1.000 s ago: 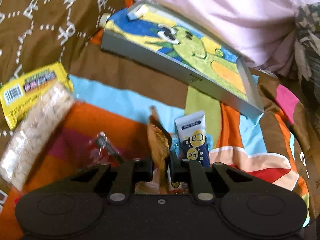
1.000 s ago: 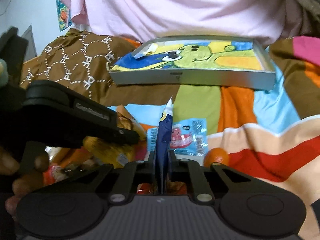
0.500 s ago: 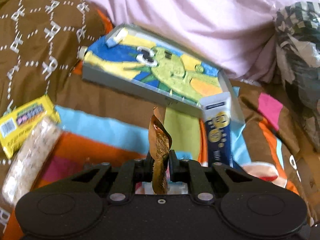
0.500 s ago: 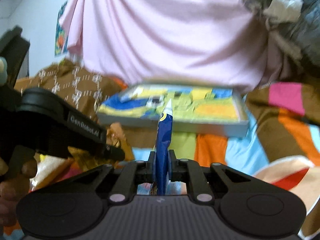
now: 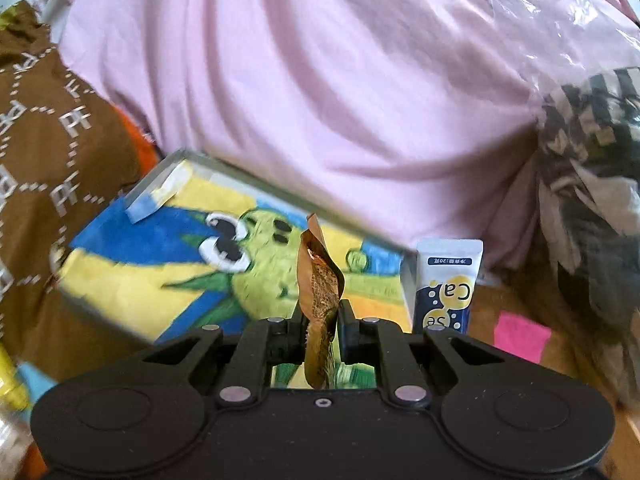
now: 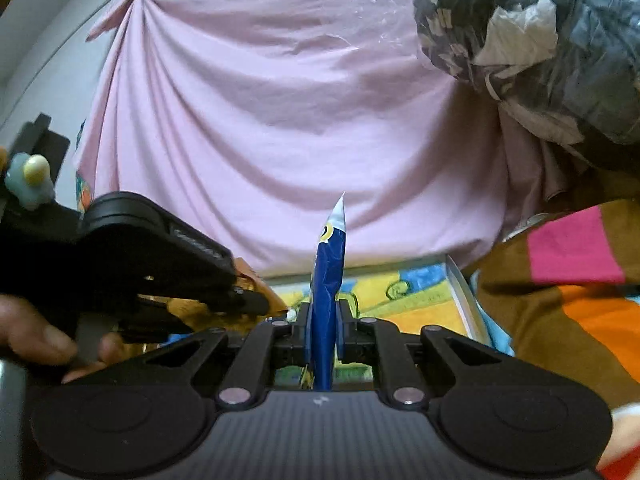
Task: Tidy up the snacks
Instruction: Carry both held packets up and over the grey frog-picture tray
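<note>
In the left wrist view, a brown patterned cloth [image 5: 48, 120] lies at the far left. To its right is the tray [image 5: 168, 168], a shallow box with a green cartoon figure painted on its yellow and blue bottom. The left gripper [image 5: 320, 316] is above the near part of the tray, and its jaws are clamped on a brown packet [image 5: 318, 280] that stands upright between them. Just to the right, at the tray's right edge, the blue packet [image 5: 446, 284] stands upright, with white top and yellow circles. Behind all is a pink cloth [image 5: 320, 80].

In the right wrist view, a hand [image 6: 44, 340] at the left holds the left gripper. To the right, the right gripper [image 6: 324, 320] is closed on the blue packet, seen edge-on, above the tray
</note>
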